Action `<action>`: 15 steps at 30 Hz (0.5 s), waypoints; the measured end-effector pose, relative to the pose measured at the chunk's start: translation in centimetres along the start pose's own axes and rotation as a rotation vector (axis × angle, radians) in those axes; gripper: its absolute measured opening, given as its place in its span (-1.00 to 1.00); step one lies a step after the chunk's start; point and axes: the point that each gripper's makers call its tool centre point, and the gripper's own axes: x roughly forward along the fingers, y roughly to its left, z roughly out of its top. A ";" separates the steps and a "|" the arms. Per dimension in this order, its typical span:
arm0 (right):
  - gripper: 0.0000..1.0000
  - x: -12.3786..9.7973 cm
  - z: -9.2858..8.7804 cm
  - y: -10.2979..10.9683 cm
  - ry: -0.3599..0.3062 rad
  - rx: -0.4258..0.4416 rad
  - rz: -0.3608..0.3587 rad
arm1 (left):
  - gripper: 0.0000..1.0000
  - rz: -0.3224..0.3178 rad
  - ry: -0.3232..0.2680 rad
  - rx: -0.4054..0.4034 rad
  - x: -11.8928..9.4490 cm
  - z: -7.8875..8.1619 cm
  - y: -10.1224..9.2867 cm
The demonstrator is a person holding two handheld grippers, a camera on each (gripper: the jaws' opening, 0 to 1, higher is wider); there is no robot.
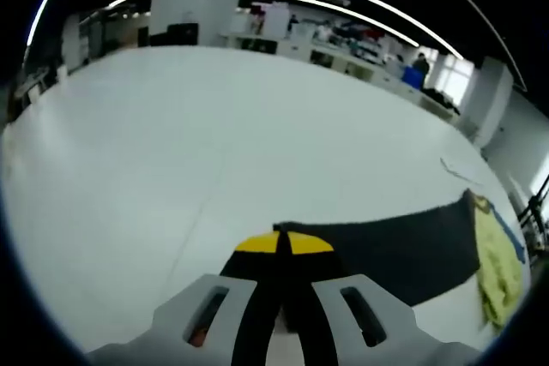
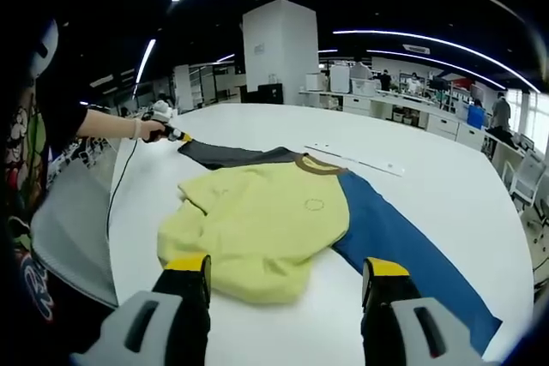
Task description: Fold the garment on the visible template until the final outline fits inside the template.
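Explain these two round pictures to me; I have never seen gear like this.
There is no robot here. A person holds a two-jaw gripper in each hand, and a fisheye camera rides on each gripper, looking out along its jaws.

In the left gripper view, the left gripper is shut on the dark sleeve of a shirt, holding it stretched over the white table.

In the right gripper view, the right gripper is open, its yellow-tipped jaws apart and holding nothing. Ahead lies the shirt: yellow body, brown collar, a blue sleeve lying flat toward the right. Far off at the left, the person's hand holds the left gripper at the dark sleeve's end.
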 end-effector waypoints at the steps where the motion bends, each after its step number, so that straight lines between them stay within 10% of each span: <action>1: 0.43 0.0 0.0 0.0 0.001 0.002 0.001 | -1.00 -0.006 0.001 0.010 0.1 0.0 -0.2; 15: 0.43 -0.3 -0.2 -0.3 0.010 0.002 -0.004 | -1.00 -0.006 0.011 0.009 0.2 -0.6 -0.5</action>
